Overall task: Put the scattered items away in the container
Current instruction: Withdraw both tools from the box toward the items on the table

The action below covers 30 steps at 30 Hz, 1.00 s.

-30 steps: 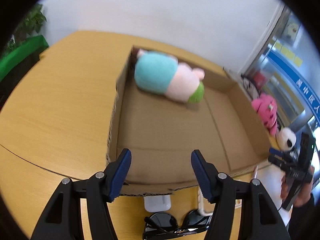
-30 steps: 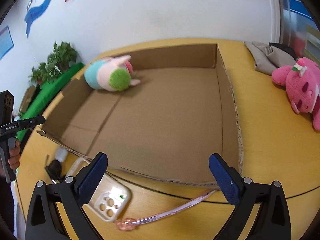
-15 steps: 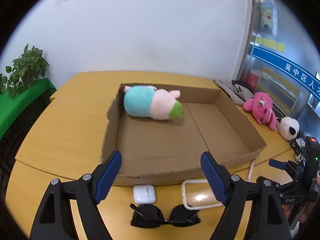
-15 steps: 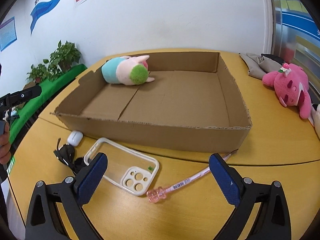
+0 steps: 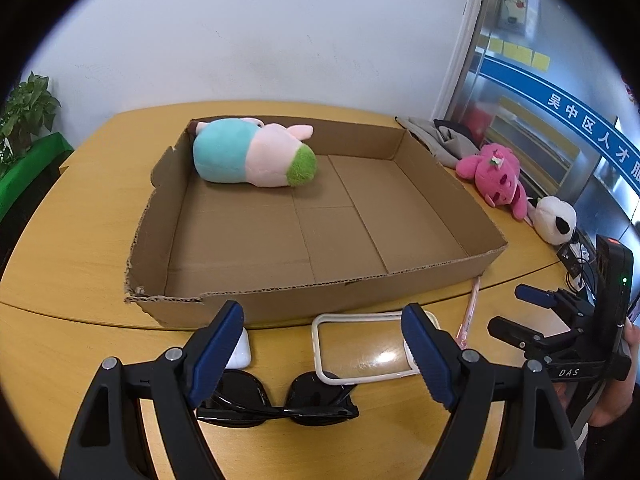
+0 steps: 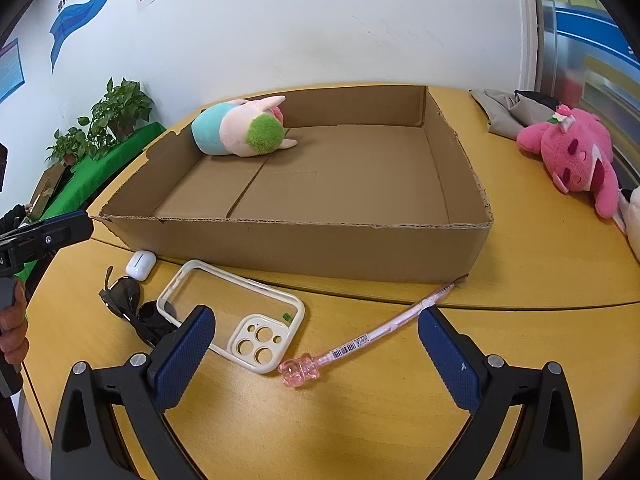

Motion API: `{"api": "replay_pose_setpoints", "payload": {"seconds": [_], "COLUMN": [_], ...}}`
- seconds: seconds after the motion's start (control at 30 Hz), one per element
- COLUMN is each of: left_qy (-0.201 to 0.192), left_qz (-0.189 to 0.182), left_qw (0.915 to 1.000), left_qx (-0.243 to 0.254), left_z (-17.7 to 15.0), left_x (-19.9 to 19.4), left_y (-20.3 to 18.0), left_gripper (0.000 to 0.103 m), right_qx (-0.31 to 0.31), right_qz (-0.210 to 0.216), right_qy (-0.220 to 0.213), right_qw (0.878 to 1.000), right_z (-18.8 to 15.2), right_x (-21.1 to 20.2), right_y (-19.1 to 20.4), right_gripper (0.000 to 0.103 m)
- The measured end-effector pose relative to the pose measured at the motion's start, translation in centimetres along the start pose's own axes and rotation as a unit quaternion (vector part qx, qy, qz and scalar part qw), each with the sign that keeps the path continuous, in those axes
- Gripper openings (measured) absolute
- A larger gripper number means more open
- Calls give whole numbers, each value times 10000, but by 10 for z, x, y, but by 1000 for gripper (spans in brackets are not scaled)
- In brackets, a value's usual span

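A shallow cardboard box sits on the round wooden table. A teal, pink and green plush lies in its far left corner. In front of the box lie black sunglasses, a white earbud case, a clear phone case and a pink pen. My left gripper is open and empty above the sunglasses and phone case. My right gripper is open and empty above the pen's charm end.
A pink plush and a white panda plush lie on the table right of the box, with grey cloth behind. Potted plants stand on a green surface left of the table.
Both grippers have pulled back from over the box to the near table edge. The sunglasses, earbud case, phone case and pen have come fully into view. Both stay open.
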<state>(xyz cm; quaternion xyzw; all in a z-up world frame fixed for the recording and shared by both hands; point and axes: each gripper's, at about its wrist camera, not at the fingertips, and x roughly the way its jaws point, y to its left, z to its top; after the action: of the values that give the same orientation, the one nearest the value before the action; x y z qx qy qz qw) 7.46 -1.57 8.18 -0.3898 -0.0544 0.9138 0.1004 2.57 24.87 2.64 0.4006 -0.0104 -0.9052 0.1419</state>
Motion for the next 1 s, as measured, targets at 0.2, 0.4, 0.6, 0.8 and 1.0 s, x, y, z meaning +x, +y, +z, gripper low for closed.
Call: {"api": "replay_pose_setpoints", "payload": {"seconds": [0.2, 0.4, 0.6, 0.8, 1.0], "left_qy": [117, 308, 382, 532, 736], "left_qz": [-75, -130, -219, -196, -176], "left_qw": [9999, 9994, 9990, 9984, 9971], "left_qx": [8, 110, 59, -55, -19], "left_z": [-1, -5, -7, -7, -9], "left_x": [9, 19, 26, 34, 46], "left_y": [-6, -13, -15, -12, -17], "left_gripper": [81, 81, 81, 81, 80], "right_qx": [36, 38, 65, 106, 120], "right_qz": [21, 53, 121, 179, 302], "right_qy": [78, 140, 186, 244, 285], "right_qw": [10000, 9999, 9997, 9995, 9991], "right_z": [-4, -7, -10, -10, -8], "right_x": [4, 9, 13, 18, 22], "right_y": [3, 6, 8, 9, 11], "right_gripper": [103, 103, 103, 103, 103]}}
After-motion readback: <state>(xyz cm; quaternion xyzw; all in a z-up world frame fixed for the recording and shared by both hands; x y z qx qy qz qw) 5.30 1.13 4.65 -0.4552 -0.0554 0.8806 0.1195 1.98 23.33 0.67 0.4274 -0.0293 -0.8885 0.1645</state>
